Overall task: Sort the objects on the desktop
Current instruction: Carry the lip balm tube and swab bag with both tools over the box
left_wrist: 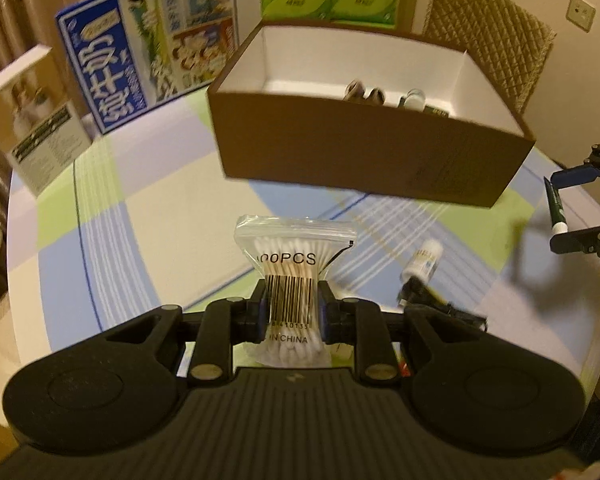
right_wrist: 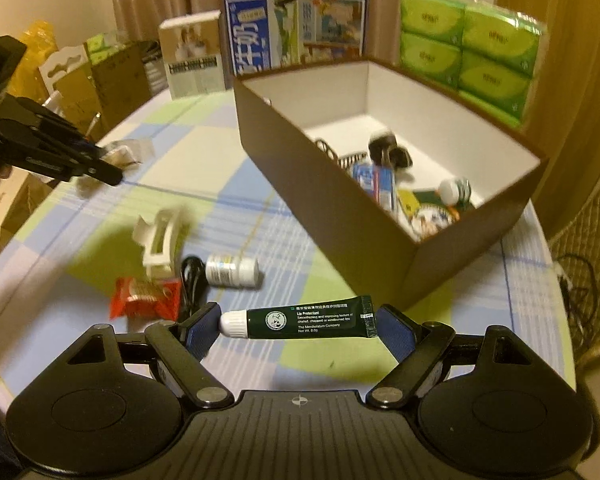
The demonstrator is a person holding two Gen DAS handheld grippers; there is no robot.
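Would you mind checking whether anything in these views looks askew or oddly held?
Yes: the lip balm tube lies crosswise between the right gripper's jaws, pinched end to end by cap and crimp, which looks precarious. The swab bag is squeezed at its waist.

Swab bag upright, pinched; green tube crosswise, clamped.

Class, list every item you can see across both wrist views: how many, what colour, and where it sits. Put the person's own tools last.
Cotton swab bag: 1, clear, in left hand-held gripper.
Lip balm tube: 1, dark green, held end to end in right hand-held gripper.
Cardboard box: 1, brown, on table, holding small items.
Pill bottle: 1, white, lying on tablecloth.
Hair claw: 1, white, beside bottle.
Snack packet: 1, red.
Cable: 1, black.
Tissue packs: green, behind box.
Left hand-held gripper: shut.
Right hand-held gripper: shut.
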